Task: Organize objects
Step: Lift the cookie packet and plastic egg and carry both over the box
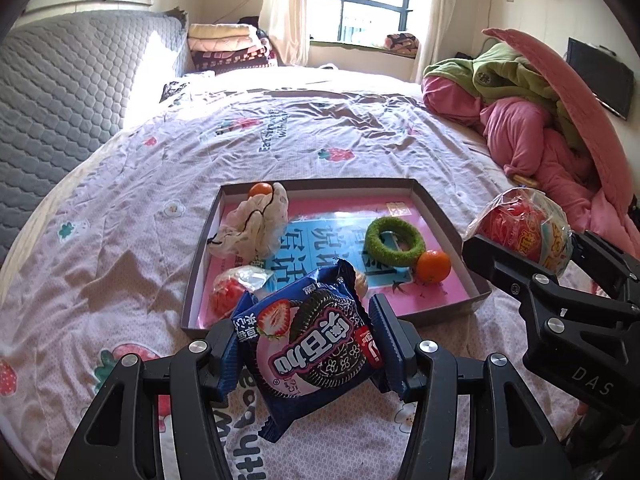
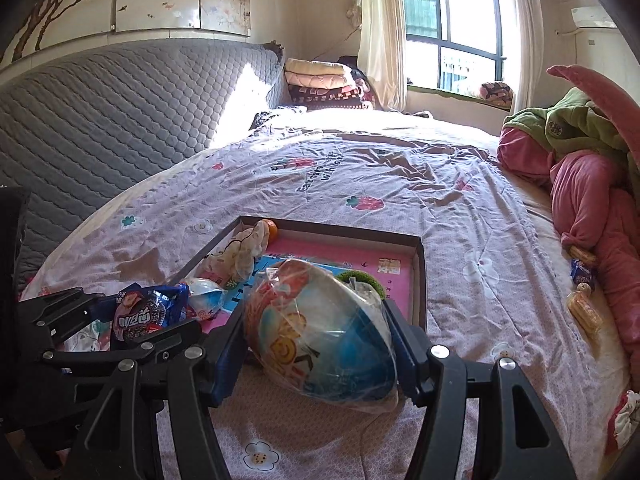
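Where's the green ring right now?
The green ring lies inside the shallow box on the bed, toward its right side in the left wrist view, with an orange touching its near edge.

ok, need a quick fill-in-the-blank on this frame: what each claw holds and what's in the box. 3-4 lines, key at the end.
1. The left claw is shut on a blue ____ packet.
2. The right claw grips a plastic-wrapped ____-shaped toy.
3. The green ring lies inside the shallow ____ on the bed.
4. Touching the ring is an ____ fruit.

Missing words: cookie; egg; box; orange
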`<act>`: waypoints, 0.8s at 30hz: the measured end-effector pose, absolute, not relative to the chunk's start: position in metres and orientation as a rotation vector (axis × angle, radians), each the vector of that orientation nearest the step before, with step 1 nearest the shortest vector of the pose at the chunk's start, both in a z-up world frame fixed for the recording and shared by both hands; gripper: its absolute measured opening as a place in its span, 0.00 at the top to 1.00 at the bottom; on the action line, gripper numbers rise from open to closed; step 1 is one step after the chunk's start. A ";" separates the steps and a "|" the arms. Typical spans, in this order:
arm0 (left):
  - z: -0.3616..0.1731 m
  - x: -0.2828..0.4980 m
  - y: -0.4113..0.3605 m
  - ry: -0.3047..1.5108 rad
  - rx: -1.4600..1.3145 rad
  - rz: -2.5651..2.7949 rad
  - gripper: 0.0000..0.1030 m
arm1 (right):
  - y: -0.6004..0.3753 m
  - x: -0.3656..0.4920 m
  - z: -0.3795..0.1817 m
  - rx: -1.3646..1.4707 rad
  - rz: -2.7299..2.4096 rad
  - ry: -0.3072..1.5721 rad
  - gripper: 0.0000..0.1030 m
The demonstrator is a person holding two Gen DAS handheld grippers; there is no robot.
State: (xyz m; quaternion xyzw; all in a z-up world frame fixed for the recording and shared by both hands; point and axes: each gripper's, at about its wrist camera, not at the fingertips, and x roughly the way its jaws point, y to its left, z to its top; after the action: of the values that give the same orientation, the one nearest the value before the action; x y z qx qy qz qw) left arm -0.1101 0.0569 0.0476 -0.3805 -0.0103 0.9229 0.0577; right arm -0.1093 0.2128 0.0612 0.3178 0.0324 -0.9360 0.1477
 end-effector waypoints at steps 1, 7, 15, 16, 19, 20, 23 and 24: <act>0.050 -0.111 0.057 -0.032 -1.150 2.796 0.43 | 0.214 -0.109 0.063 0.908 -2.695 0.093 0.39; 0.063 -0.116 0.055 -0.027 -1.123 2.808 0.43 | 0.222 -0.111 0.076 0.877 -2.717 0.087 0.39; 0.091 -0.132 0.050 -0.017 -1.053 2.844 0.43 | 0.228 -0.116 0.094 0.837 -2.747 0.099 0.39; 0.094 -0.134 0.049 -0.015 -1.047 2.846 0.43 | 0.228 -0.117 0.095 0.833 -2.748 0.100 0.39; 0.100 -0.141 0.045 -0.025 -1.036 2.852 0.43 | 0.227 -0.120 0.100 0.820 -2.755 0.100 0.39; 0.102 -0.143 0.044 -0.026 -1.034 2.856 0.43 | 0.227 -0.121 0.101 0.815 -2.757 0.099 0.39; 0.102 -0.150 0.042 -0.034 -1.035 2.860 0.43 | 0.228 -0.124 0.102 0.811 -2.756 0.096 0.39; 0.102 -0.153 0.042 -0.039 -1.035 2.861 0.43 | 0.228 -0.126 0.101 0.810 -2.760 0.096 0.39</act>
State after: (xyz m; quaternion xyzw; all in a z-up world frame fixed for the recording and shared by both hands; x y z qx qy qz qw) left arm -0.1526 0.0415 0.1018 -0.3399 -0.0128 0.9391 0.0495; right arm -0.1259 0.2278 0.1013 0.2789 0.0331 -0.9507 0.1317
